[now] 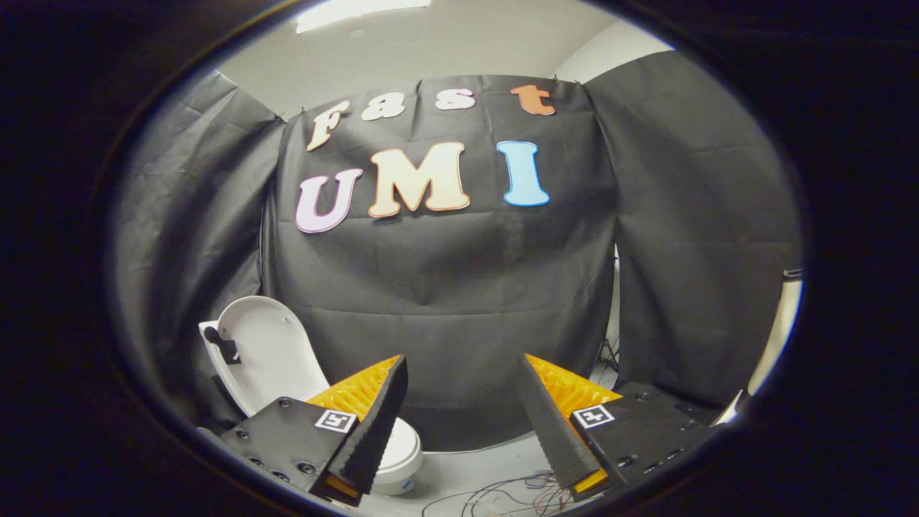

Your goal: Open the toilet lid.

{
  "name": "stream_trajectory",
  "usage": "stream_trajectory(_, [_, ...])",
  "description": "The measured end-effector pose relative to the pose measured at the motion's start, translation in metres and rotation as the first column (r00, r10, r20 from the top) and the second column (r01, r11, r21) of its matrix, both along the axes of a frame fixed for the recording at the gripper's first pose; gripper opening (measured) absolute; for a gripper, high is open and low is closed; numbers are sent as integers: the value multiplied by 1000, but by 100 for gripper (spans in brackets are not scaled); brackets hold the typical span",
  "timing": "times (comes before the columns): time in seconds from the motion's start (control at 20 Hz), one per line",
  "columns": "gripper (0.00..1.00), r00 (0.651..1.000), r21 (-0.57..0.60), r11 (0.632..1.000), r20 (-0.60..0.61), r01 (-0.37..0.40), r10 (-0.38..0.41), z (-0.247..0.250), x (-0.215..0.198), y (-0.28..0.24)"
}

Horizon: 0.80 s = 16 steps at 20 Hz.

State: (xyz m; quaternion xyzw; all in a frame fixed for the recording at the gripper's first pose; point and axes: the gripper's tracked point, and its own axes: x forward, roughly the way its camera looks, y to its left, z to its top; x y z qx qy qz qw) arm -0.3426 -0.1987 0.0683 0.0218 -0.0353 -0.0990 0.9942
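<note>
Toilet lid [262,345] is already raised, standing nearly upright, tilted a bit back toward the black cloth wall [459,287]. Its long axis runs up-down, rounded end at top, hinge end down by the bowl. The lid's inner face is turned toward the camera and slightly toward the right. A small dark fitting [222,346] sits on the lid's left edge.

Toilet bowl [402,456] is white, sits on the floor below the lid, mostly hidden behind the left finger; can't tell what's inside the bowl.

Claw [463,424] is wide open, nothing held, nothing between the fingers. Left finger [373,424] overlaps the toilet bowl in the view; whether it touches it can't be told. Right finger [549,424] is well apart from the toilet. The lid is beyond and to the left of the left finger, not in contact with it.

Loose wires [502,495] lie on the pale floor [467,470] just ahead between the fingers. A white object [779,330] stands at far right, unclear what.
</note>
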Motion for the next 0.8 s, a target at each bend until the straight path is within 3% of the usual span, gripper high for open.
stream_trajectory(0.4, [94,999,-9,999,-12,-39,39,-1,-75,8])
stream_trajectory(0.8, [94,998,-29,998,-6,-61,61,10,-84,18])
